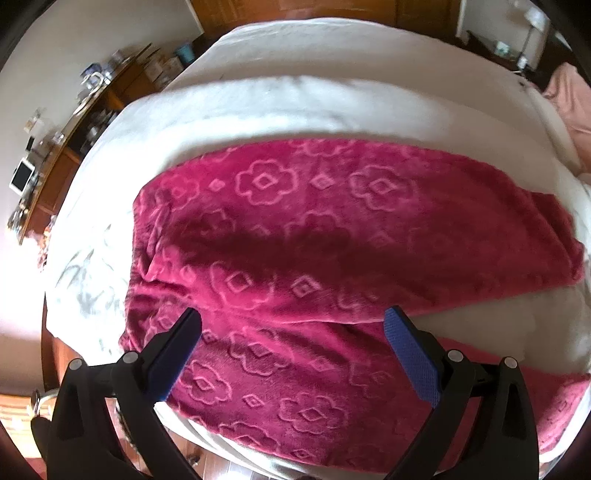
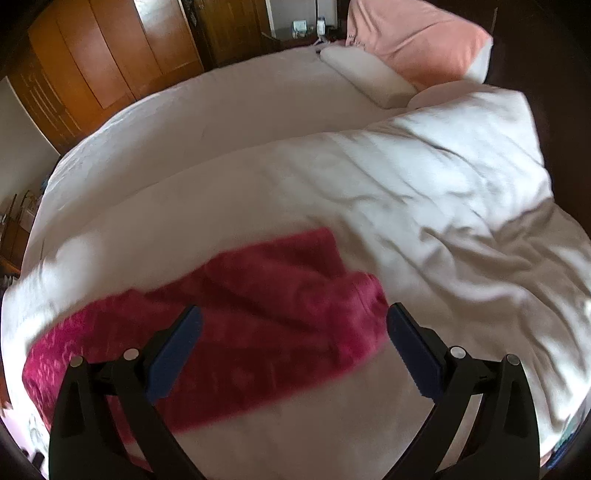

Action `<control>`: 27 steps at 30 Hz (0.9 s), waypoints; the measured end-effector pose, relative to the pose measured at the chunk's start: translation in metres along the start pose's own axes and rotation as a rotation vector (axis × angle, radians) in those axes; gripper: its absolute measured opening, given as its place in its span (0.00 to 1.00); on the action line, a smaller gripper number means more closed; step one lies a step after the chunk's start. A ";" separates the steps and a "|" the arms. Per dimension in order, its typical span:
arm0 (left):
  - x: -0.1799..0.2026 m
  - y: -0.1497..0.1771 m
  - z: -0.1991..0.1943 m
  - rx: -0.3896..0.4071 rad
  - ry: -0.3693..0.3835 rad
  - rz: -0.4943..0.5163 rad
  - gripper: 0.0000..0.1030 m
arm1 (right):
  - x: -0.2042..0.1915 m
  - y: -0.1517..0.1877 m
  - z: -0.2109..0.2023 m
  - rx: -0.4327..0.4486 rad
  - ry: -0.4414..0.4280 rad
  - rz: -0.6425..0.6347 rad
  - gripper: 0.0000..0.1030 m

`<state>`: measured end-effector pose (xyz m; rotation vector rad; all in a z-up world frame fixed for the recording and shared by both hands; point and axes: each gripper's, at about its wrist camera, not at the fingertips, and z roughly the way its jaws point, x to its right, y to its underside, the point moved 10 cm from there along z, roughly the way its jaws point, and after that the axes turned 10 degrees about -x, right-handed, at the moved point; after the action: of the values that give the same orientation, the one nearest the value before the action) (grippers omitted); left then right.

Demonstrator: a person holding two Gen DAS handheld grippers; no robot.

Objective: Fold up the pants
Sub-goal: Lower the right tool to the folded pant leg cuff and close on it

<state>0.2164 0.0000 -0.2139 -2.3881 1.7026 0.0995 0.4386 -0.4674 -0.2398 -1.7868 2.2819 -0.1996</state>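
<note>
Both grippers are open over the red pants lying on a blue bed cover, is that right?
Not quite: the bed cover is white, not blue, as the right wrist view shows. The left gripper and right gripper are open over the red pants.

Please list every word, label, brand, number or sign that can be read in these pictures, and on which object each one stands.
None can be read.
Pants: embossed flowers and diamonds only, no writing.
Boxes and bottles on the dresser: any labels are too small and blurred.
Items on the nightstand: too small and blurred.
</note>
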 end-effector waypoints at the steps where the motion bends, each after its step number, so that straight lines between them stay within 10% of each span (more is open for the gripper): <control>1: -0.002 0.001 0.002 -0.006 -0.005 -0.009 0.95 | -0.001 -0.008 0.010 -0.018 -0.002 0.006 0.97; 16: -0.034 0.014 0.017 -0.071 -0.072 -0.118 0.95 | -0.019 -0.066 0.123 -0.259 -0.006 0.151 0.95; 23: -0.036 0.011 0.017 -0.066 -0.071 -0.115 0.95 | -0.019 -0.063 0.145 -0.317 0.077 0.147 0.64; 27: -0.046 0.006 0.026 -0.086 -0.050 -0.138 0.95 | -0.015 -0.057 0.140 -0.319 0.103 0.150 0.20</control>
<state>0.1969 0.0459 -0.2318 -2.5350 1.5361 0.2136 0.5329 -0.4618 -0.3591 -1.7695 2.6316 0.1087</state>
